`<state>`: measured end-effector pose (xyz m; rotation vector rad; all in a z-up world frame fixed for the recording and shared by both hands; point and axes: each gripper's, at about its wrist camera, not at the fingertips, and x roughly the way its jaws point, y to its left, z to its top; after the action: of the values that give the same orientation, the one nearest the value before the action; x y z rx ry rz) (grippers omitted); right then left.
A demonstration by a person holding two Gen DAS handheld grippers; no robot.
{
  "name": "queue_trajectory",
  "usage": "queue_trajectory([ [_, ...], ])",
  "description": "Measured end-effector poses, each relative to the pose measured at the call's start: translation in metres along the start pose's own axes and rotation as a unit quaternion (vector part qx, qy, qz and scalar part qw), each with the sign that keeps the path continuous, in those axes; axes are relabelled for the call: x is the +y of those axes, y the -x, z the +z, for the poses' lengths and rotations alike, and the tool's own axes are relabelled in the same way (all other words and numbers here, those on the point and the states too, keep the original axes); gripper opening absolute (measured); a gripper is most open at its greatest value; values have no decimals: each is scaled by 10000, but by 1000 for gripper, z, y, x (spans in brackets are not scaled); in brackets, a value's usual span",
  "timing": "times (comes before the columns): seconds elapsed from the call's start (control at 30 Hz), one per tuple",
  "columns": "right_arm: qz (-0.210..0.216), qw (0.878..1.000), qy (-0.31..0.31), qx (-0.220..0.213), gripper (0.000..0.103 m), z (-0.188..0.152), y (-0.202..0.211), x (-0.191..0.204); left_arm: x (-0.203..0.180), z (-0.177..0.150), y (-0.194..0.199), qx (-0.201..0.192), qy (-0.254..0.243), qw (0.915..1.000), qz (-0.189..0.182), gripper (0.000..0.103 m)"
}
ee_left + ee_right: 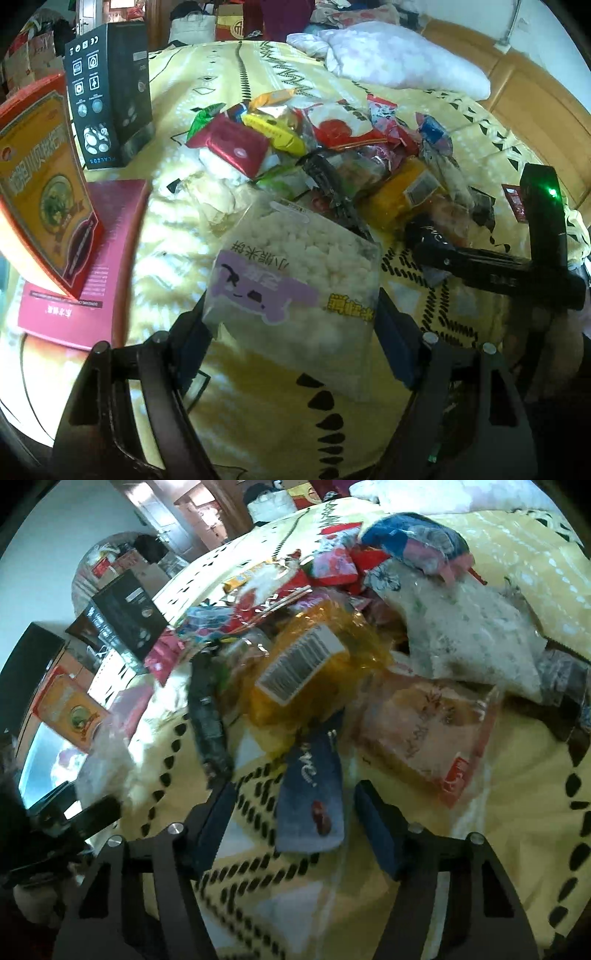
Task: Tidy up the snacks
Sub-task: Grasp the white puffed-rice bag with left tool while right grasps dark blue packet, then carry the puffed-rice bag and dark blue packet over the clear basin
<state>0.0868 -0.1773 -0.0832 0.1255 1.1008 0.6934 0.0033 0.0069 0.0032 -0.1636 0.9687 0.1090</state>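
Observation:
A heap of snack packets (pixel 332 147) lies on a yellow patterned bedspread (pixel 258 424). My left gripper (pixel 291 332) is shut on a clear bag of white rice puffs with a purple label (pixel 291 280), one finger on each side of it. My right gripper (pixel 293 823) is open, its fingers on either side of a dark blue chocolate packet (pixel 314 794) that lies on the bedspread; the fingers do not touch it. The right gripper also shows in the left wrist view (pixel 424 240) at the right edge of the heap. An orange packet with a barcode (pixel 310 664) lies just beyond.
A black box (pixel 110 88), an orange-red box (pixel 40 173) and a flat red box (pixel 88 266) stand at the left. A white pillow (pixel 399 59) lies at the far end. A wooden bed frame (pixel 535 96) runs along the right.

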Motion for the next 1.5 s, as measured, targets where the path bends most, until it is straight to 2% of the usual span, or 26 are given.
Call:
queue_trajectory([
  [0.03, -150, 9999, -1, -49, 39, -1, 1, -1, -2, 1, 0, -15, -1, 10000, -1, 81],
  [0.13, -171, 9998, -24, -110, 18, -3, 9, -3, -6, 2, 5, -71, 20, 10000, -30, 81],
  [0.47, -390, 9949, 379, -853, 17, -5, 79, 29, -13, 25, 57, -796, 18, 9968, 28, 81],
  [0.73, -291, 9858, 767, -1463, 17, 33, 132, 74, -1, 49, 113, -1510, 152, 9881, 250, 81],
  [0.93, -86, 9786, 1138, -1712, 17, 58, 148, 124, 31, 56, 150, -1889, 456, 9794, 553, 81],
  [1.03, 62, 9748, 1309, -1807, 17, 70, 154, 152, 52, 58, 169, -2044, 682, 9734, 774, 81],
  [1.17, 322, 9670, 1660, -1905, 17, 86, 157, 206, 85, 60, 201, -2293, 1060, 9608, 1140, 81],
  [1.33, 800, 9561, 2121, -1859, 17, 103, 152, 286, 133, 57, 237, -2542, 1545, 9410, 1614, 81],
  [1.5, 1297, 9430, 2527, -1736, 17, 107, 138, 366, 188, 40, 267, -2688, 2130, 9157, 2095, 81],
])
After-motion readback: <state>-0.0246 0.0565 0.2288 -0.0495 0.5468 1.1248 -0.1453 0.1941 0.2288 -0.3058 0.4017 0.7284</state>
